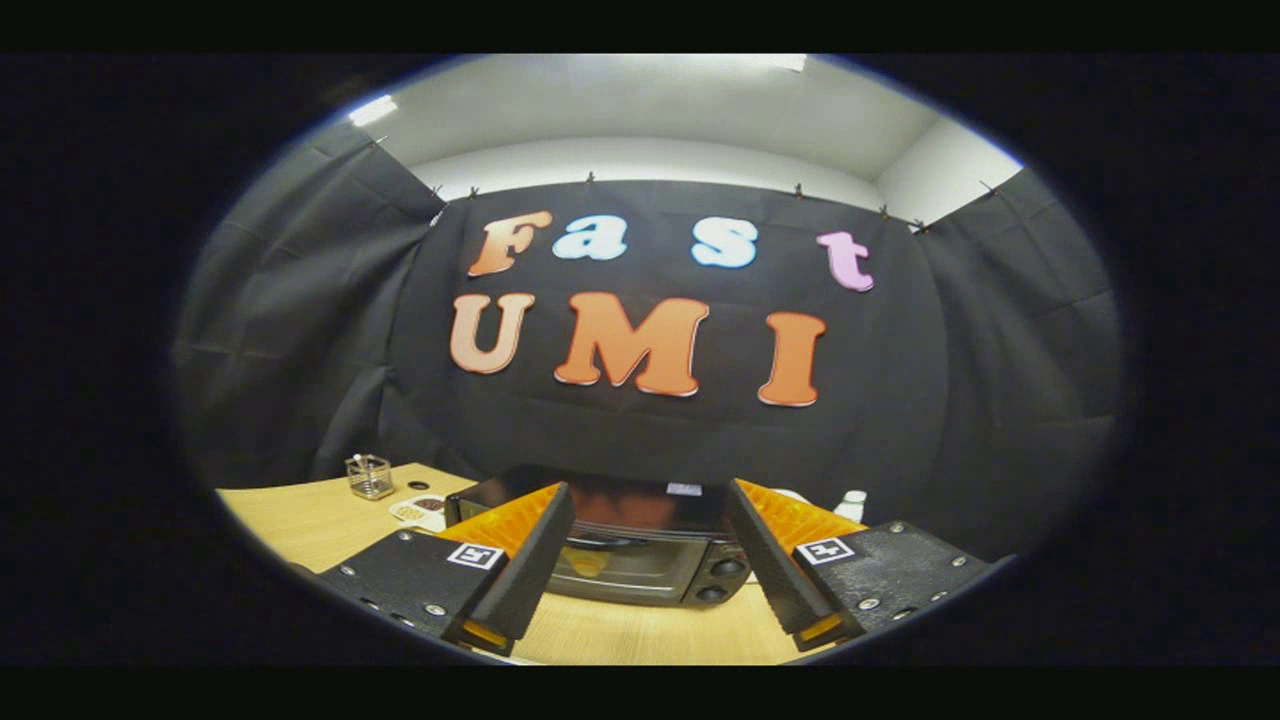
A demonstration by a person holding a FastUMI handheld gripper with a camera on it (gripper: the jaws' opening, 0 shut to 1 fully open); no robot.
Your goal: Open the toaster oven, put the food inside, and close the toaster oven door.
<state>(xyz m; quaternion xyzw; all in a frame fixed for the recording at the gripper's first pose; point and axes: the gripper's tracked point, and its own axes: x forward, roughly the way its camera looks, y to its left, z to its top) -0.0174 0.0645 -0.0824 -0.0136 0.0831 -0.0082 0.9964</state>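
A black toaster oven (640,545) stands on the wooden table (300,520), just ahead of my fingers, with its glass door shut and two knobs (728,568) at its right side. Something yellowish shows dimly behind the glass; I cannot tell what it is. My gripper (650,510) is open, its two orange-and-black fingers (520,560) spread wide to either side of the oven's front, touching nothing. The oven's handle runs along the top of the door between the fingers.
A small clear holder (369,476) stands far left on the table, with a flat plate or card of small items (420,510) beside the oven's left side. A white bottle (852,503) stands behind the right finger. Black cloth walls close in the back.
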